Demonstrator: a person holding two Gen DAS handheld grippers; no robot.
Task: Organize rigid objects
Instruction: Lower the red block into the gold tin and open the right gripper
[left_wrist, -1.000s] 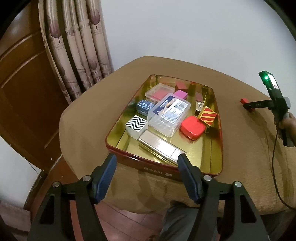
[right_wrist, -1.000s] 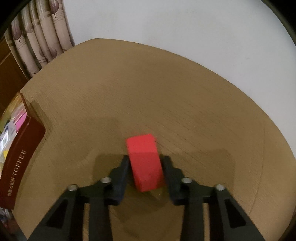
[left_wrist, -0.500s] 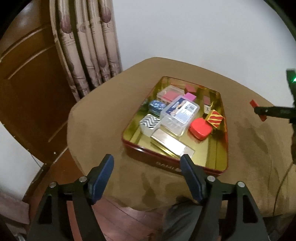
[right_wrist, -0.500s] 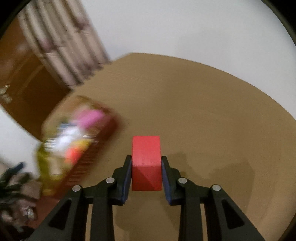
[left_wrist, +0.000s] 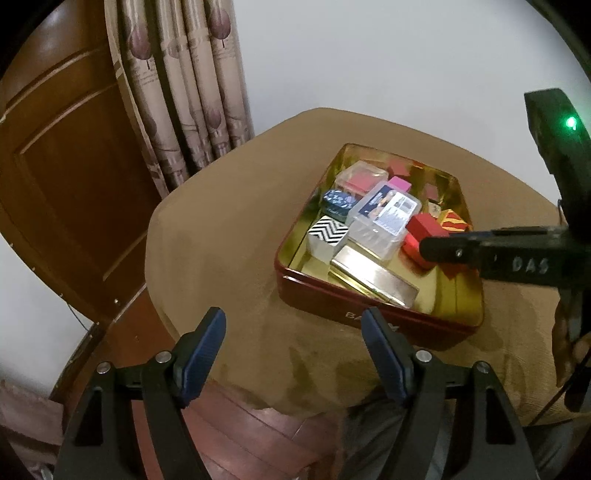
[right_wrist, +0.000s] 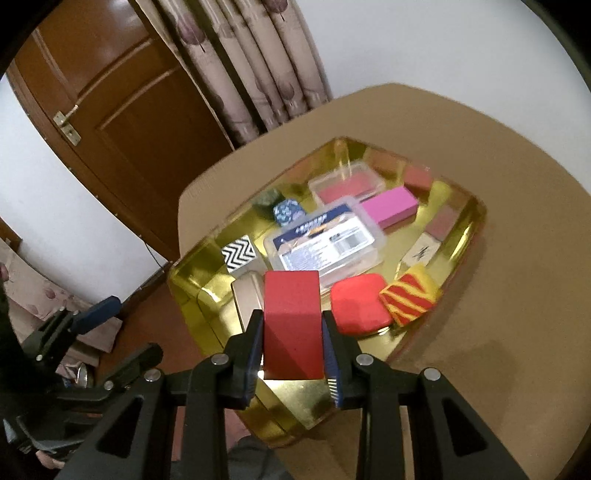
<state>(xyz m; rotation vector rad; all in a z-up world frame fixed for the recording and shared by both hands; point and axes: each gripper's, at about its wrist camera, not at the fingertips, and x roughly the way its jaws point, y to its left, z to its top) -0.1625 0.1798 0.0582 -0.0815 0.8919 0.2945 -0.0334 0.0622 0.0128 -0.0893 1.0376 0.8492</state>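
Observation:
My right gripper (right_wrist: 293, 325) is shut on a red block (right_wrist: 291, 325) and holds it above the near part of a gold-lined tin tray (right_wrist: 192, 291). The block also shows in the left wrist view (left_wrist: 424, 229) at the tip of the right gripper (left_wrist: 428, 247). The tray (left_wrist: 369, 314) holds a clear plastic case (right_wrist: 325, 243), a pink block (right_wrist: 389, 205), a zigzag box (right_wrist: 239, 253), a flat red tin (right_wrist: 358, 304), a striped red-yellow box (right_wrist: 410, 299) and a silver tin (left_wrist: 373, 275). My left gripper (left_wrist: 295, 350) is open and empty, off the table's near-left edge.
The tray sits on a table with a tan cloth (left_wrist: 221, 229). A wooden door (left_wrist: 66, 177) and a curtain (left_wrist: 184, 92) stand to the left. The floor (left_wrist: 240, 424) lies below my left gripper.
My right gripper lifted the red block off the cloth and carried it left over the tray. My left gripper drew back and to the left, staying open.

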